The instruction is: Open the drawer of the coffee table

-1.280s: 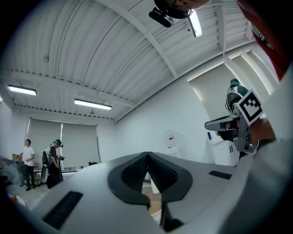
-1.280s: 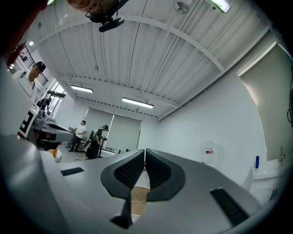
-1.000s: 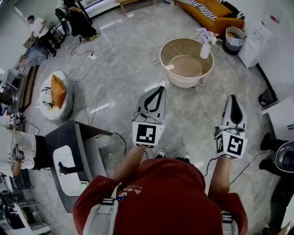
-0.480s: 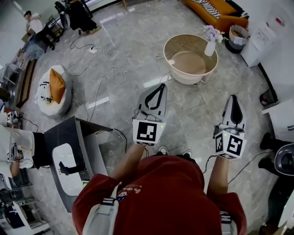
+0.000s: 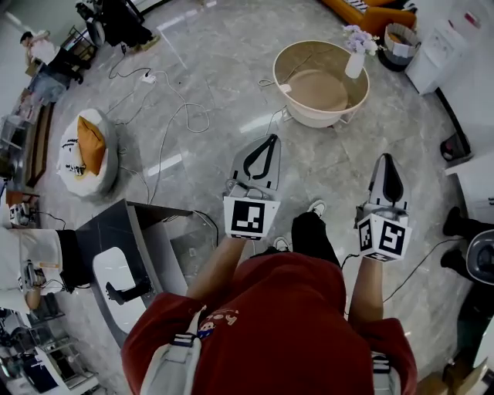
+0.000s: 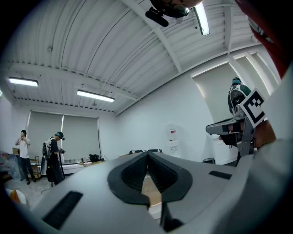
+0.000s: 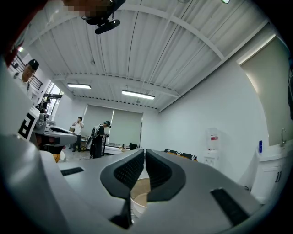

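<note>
The table (image 5: 320,119), a round beige tub-shaped piece, stands on the grey marble floor (image 5: 224,69) at the top of the head view, ahead of both tools and well apart from them; its drawer cannot be made out from any view. A white vase (image 5: 354,65) with pale flowers stands on the table's far right rim. The left gripper (image 5: 271,140) is held out level, pointing toward the table's near left side, its jaws clenched together with nothing between them; in its own view the beige table shows only through the hollow behind the closed tips. The right gripper (image 5: 386,159) is held level beside it, off to the right of the table, its jaws likewise closed and empty, with the table's pale wall seen low through the same hollow. Both are carried by a person in a red shirt (image 5: 278,324), one dark-trousered leg (image 5: 312,235) and a white shoe (image 5: 316,207) showing between the two arms. Cables (image 5: 181,116) trail across the floor to the left of the table. Farther left lies a white beanbag (image 5: 96,170) with an orange cushion (image 5: 90,144) on it, and an orange sofa (image 5: 363,9) sits at the top edge behind the table. Other people (image 5: 38,54) stand at the far upper left.
</note>
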Tool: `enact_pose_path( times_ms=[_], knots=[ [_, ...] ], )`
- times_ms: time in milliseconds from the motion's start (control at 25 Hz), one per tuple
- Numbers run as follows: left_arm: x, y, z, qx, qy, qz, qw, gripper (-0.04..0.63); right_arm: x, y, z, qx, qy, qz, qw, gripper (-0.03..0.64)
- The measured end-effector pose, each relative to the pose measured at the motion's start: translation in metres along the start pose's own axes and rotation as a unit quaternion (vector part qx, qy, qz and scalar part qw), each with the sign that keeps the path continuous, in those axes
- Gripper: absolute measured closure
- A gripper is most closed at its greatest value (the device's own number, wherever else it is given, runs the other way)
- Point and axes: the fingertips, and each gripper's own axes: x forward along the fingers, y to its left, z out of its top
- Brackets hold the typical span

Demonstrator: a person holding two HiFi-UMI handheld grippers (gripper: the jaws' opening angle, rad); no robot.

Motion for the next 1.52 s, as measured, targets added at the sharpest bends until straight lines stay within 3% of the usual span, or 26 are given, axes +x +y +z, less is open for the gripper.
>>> enact_pose_path(
  times_ms=[120,240,400,960,1280,1520],
  knots=[
    [0.012,0.006,-0.006,-0.017,0.018,-0.002,0.9997,0.581,0.018,-0.003,-0.007,0.009,0.000,0.001,1.000,0.592],
    [0.035,0.013,-0.006,-0.009,0.024,0.005,0.9997,0.581,0.045,-0.014,-0.012,0.017,-0.009,0.000,1.000,0.592],
    [0.082,0.016,-0.001,0.007,0.023,-0.002,0.9997,0.581,0.087,-0.034,-0.014,0.030,-0.016,0.000,0.999,0.592],
    [0.260,0.015,0.001,0.001,0.017,-0.025,0.9995,0.581,0.226,-0.115,-0.026,0.034,0.004,-0.001,0.999,0.592],
    [0.297,0.050,-0.017,-0.002,0.018,-0.037,0.9991,0.581,0.268,-0.098,-0.036,0.024,0.018,-0.005,1.000,0.592],
    [0.297,0.085,-0.035,-0.011,0.014,-0.072,0.9972,0.581,0.281,-0.065,-0.038,0.026,0.021,-0.044,0.998,0.592]
  ],
)
